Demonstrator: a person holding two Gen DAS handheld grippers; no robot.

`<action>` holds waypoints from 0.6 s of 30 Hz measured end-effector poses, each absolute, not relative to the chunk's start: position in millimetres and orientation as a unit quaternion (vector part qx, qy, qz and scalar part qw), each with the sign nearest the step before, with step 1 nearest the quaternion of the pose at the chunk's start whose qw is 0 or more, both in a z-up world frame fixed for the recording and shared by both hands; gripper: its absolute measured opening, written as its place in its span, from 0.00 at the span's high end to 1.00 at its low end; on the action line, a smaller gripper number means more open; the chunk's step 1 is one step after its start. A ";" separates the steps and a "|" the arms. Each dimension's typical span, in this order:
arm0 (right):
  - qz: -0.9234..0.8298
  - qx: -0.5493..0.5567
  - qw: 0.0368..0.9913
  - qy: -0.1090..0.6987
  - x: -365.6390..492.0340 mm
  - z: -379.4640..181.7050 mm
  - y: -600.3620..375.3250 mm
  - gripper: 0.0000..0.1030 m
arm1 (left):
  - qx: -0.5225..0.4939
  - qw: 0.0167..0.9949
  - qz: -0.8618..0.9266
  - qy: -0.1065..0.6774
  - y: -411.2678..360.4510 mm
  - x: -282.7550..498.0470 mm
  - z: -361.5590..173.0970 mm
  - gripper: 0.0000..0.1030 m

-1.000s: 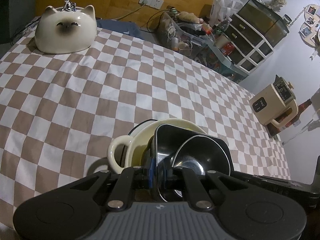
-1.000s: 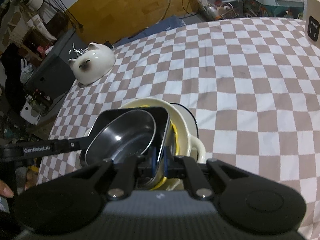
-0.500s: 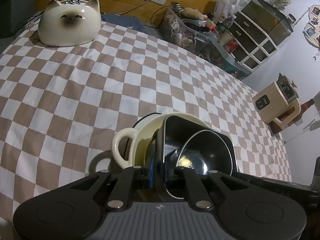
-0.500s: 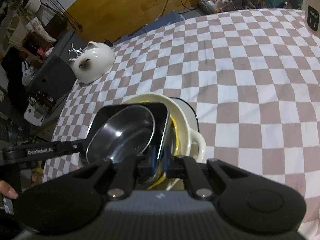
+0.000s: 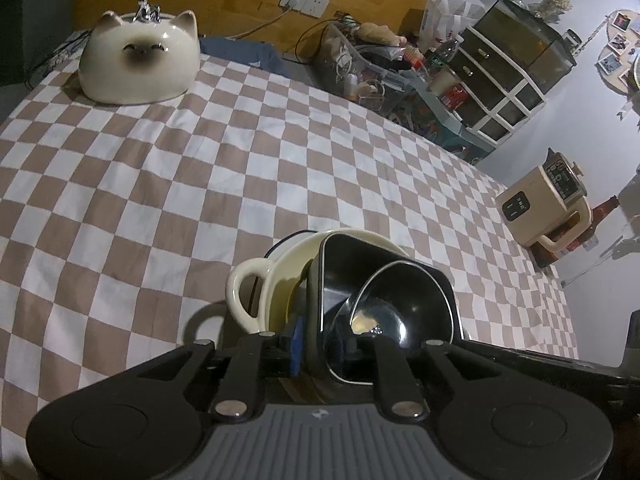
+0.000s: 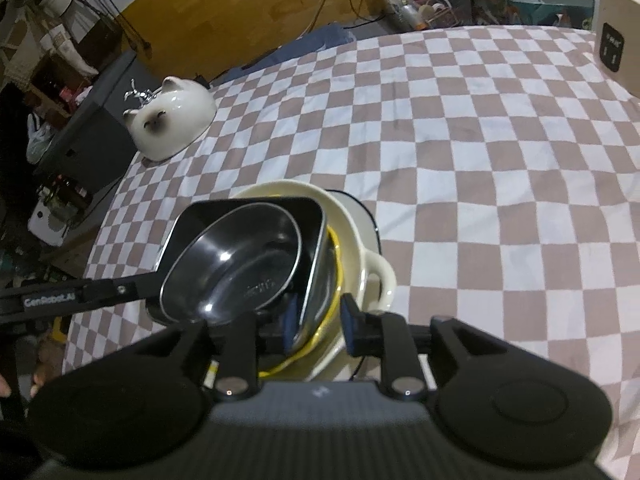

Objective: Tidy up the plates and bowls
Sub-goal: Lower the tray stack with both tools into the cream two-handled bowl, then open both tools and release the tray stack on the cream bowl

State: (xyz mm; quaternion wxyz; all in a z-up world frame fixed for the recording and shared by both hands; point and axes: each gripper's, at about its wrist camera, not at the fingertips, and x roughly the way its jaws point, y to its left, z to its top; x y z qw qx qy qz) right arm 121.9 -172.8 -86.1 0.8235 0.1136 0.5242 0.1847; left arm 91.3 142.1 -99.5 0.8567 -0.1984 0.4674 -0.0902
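A stack sits on the checked cloth: a cream bowl [image 5: 256, 292] with loop handles, a yellow-rimmed plate [image 6: 334, 248] in it, then a black square dish [image 5: 348, 264] holding a round steel bowl [image 5: 392, 312]. My left gripper [image 5: 320, 344] straddles the near rim of the square dish, jaws opening, with a small gap at the blue pad. From the opposite side my right gripper [image 6: 320, 320] straddles the square dish [image 6: 256, 208] rim as well. Its jaws are opening and the right pad stands clear of the rim. The steel bowl [image 6: 240, 268] lies tilted inside the dish.
A white cat-shaped ceramic piece [image 5: 140, 64] stands at the far left corner of the table. A beige appliance [image 5: 544, 204] sits at the right edge. Boxes of clutter and drawers [image 5: 500, 76] line the far side. A person's fingers [image 6: 6, 392] show at the left.
Both grippers were shut on the rim of the black square dish; now their pads have parted from it. The stack stays put in the cream bowl.
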 end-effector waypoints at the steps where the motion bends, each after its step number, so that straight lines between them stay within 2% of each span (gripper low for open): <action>1: 0.183 0.115 0.825 0.522 120.9 -84.8 -174.7 0.70 | -0.199 0.858 -0.092 0.465 142.3 90.8 -97.9 0.74; 7: 0.171 0.120 0.841 0.500 117.5 -73.3 -185.5 0.62 | -0.186 0.868 -0.101 0.448 135.7 87.0 -81.7 0.71; 13: 0.171 0.111 0.861 0.465 113.4 -52.2 -189.4 0.52 | -0.180 0.880 -0.105 0.427 129.8 81.8 -63.2 0.62; 18: 0.177 0.119 0.873 0.439 107.0 -34.5 -193.5 0.46 | -0.166 0.895 -0.103 0.402 124.1 74.8 -41.9 0.51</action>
